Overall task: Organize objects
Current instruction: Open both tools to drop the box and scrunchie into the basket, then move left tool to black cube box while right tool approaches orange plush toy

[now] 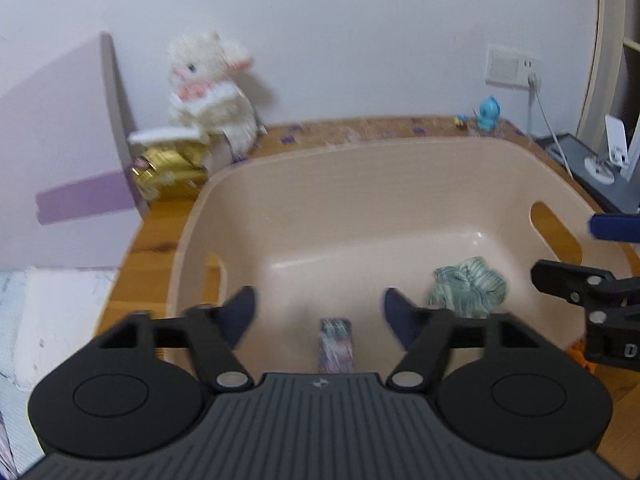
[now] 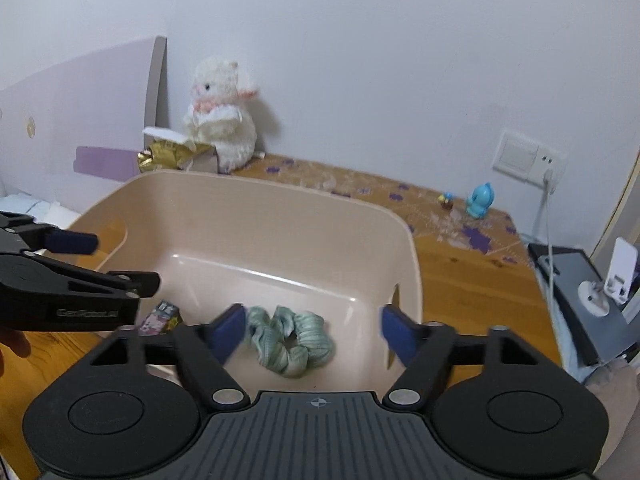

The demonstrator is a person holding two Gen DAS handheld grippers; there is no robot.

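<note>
A beige plastic basket (image 1: 400, 168) (image 2: 280, 204) stands on the wooden table. Inside it lie a pale green scrunchie (image 1: 468, 286) (image 2: 290, 334) and a small printed box (image 1: 336, 344) (image 2: 160, 318). My left gripper (image 1: 320, 312) hovers open over the basket's near side, with the small box lying below the gap and nothing between the fingers. My right gripper (image 2: 312, 330) is open above the scrunchie and does not touch it. Each gripper shows at the edge of the other's view: the right gripper (image 1: 592, 276) and the left gripper (image 2: 120, 264).
A white plush toy (image 1: 208, 88) (image 2: 222, 120) and a gold foil pack (image 1: 170, 172) (image 2: 168, 156) sit in the back left corner. A blue figurine (image 1: 489, 114) (image 2: 480, 200) stands at the back right near a wall socket (image 2: 528, 156) with a cable. A dark device (image 2: 580, 284) lies on the right.
</note>
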